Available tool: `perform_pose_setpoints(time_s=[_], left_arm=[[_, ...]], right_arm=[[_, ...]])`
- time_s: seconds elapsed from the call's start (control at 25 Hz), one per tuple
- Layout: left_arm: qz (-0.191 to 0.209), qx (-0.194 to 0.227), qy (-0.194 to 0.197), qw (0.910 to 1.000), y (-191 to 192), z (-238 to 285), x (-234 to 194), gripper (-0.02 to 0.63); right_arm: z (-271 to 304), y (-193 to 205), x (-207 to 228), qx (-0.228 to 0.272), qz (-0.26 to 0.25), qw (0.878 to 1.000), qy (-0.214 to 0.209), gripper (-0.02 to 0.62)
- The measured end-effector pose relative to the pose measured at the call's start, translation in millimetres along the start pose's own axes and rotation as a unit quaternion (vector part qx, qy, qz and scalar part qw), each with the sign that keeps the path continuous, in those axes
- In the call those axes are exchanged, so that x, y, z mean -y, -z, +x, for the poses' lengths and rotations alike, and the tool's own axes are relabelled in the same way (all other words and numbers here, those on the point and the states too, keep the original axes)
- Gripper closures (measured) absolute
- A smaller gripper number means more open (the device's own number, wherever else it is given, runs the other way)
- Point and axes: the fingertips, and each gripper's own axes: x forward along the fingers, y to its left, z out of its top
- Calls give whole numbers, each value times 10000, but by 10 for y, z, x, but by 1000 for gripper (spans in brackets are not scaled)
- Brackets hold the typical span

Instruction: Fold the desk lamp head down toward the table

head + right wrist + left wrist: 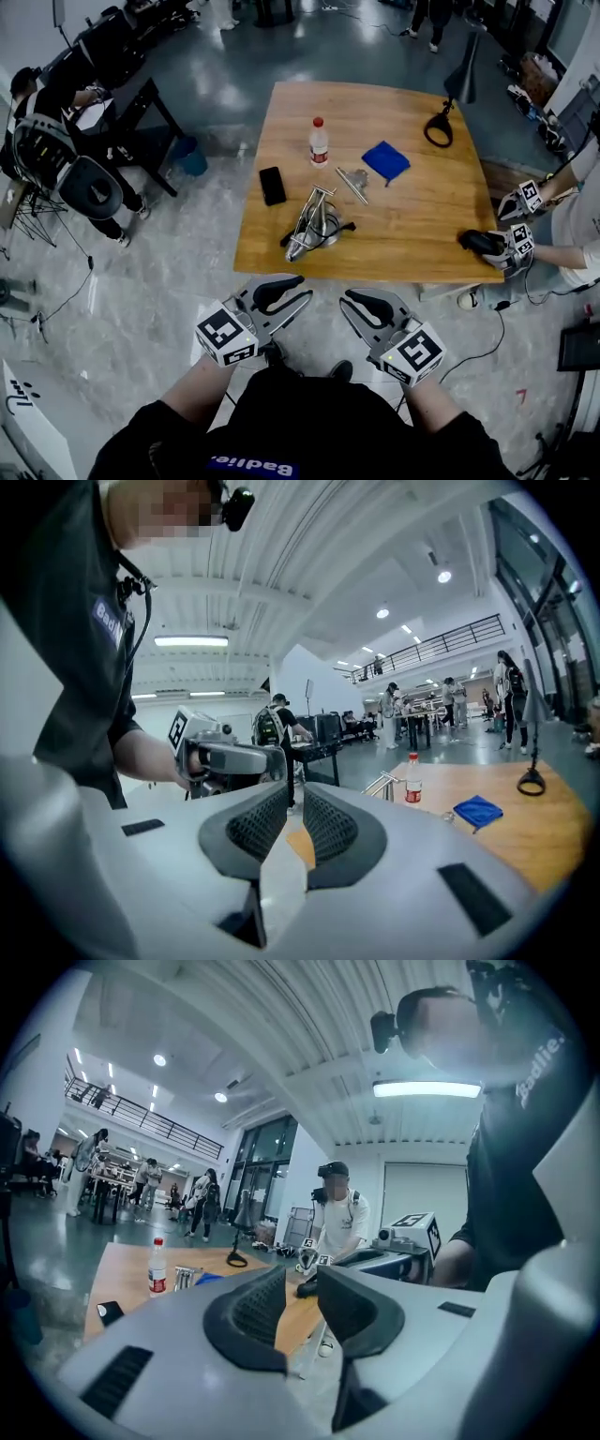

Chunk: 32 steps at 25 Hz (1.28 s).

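A black desk lamp (pixel 452 101) with a cone head and a ring base stands upright at the far right of the wooden table (pixel 403 253). A silver folding lamp frame (pixel 314 225) with a black cable lies flat near the table's front edge. Both my grippers are off the table, close to my body, and point toward each other. My left gripper (pixel 298 291) (pixel 302 1283) is open with nothing between its pads. My right gripper (pixel 349 305) (pixel 295 799) shows a narrow gap between its pads, and nothing is in it. Neither touches a lamp.
On the table are a red-capped bottle (pixel 319 142), a black phone (pixel 272 185), a blue cloth (pixel 385 159) and a small metal piece (pixel 353 181). Another person with two grippers (pixel 514 234) stands at the table's right front corner. Black chairs (pixel 89 186) stand to the left.
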Motion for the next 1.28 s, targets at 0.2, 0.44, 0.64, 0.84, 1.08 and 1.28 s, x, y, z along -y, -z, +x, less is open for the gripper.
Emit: perform_pose_setpoints(time_s=[0.2, 0.44, 0.64, 0.84, 1.08, 1.28], left_arm=[[160, 269, 38, 9995, -296, -216, 421, 557], [248, 318, 322, 9987, -429, -410, 647, 596], [196, 357, 522, 9978, -450, -527, 812, 597], [79, 361, 530, 9979, -415, -502, 860, 597], [104, 290, 586, 9978, -436, -538, 919, 597], [149, 293, 595, 9977, -378, -547, 992, 597]], right_arm=[[-206, -331, -329, 447, 53, 9990, -32, 554], [-237, -597, -658, 751, 168, 9970, -43, 589], [-220, -721, -896, 945, 177, 9953, -82, 591], [-238, -706, -942, 1003, 304, 9945, -6, 591], [-280, -705, -969, 954, 336, 9949, 34, 591], [-344, -620, -1000, 944, 323, 9950, 52, 591]])
